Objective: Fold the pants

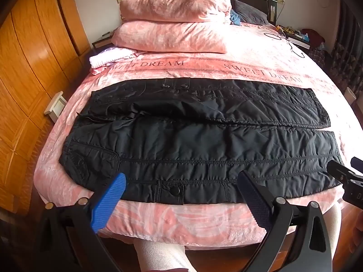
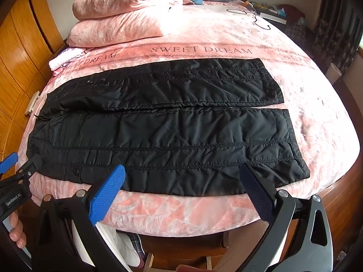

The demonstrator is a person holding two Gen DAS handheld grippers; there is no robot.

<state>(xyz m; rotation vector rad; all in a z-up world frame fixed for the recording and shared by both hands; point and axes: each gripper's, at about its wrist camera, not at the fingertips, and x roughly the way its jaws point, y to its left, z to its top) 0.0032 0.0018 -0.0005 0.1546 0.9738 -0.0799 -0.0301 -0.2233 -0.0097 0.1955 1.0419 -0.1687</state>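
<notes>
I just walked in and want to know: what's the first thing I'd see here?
The big black pants spread flat across the pink bed, both legs side by side. Behind them, two fluffy pink pillows are stacked by the headboard. Up close, both tongs, left and right, hang wide open over the near edge, holding nothing.

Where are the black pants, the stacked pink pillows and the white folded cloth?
black pants (image 2: 172,136), right wrist view, near leg.
pink pillows (image 1: 170,34), left wrist view, lower pillow's top.
white folded cloth (image 1: 109,57), left wrist view, its middle.
</notes>
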